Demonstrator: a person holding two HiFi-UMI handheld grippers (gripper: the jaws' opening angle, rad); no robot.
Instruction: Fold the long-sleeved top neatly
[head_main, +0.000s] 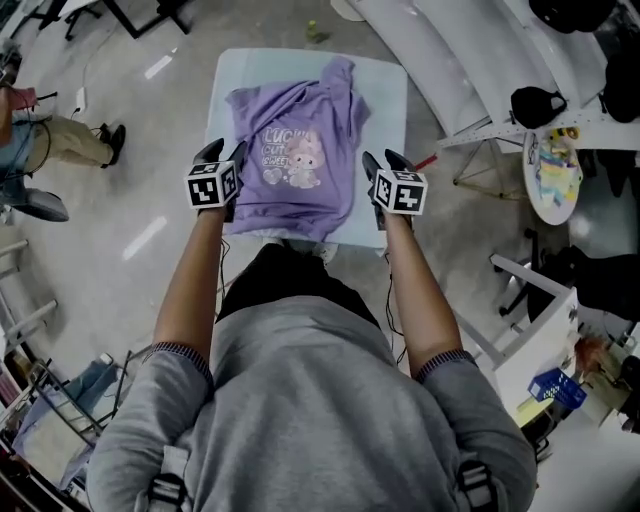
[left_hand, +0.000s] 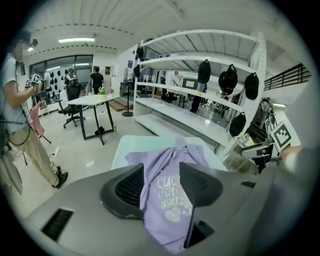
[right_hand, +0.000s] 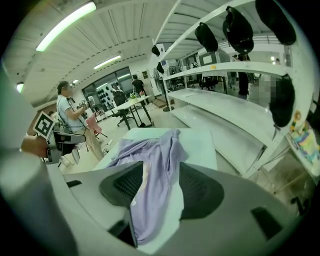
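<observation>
The purple top (head_main: 295, 150) lies on the pale bench (head_main: 385, 85), with its printed front facing up. The print shows light letters and a small cartoon figure. The lower part of the top lies quite flat and its hem reaches to the near edge of the bench. The far part is bunched, and one fold of cloth points to the far edge.

The left gripper (head_main: 224, 152) is at the left side of the top and the right gripper (head_main: 385, 160) is at the right side, both near the lower half of the top. Both grippers have their jaws apart and they hold nothing. In each gripper view the cloth shows through the gap between the jaws, but it lies on the bench beyond them and the pads do not press on it.

Behind the bench stand long white shelves (left_hand: 200, 90) with dark bags (left_hand: 228, 77) hanging on them. On the left of the room there is a table with black legs (left_hand: 92, 100), and a person (right_hand: 70, 117) stands near it.
</observation>
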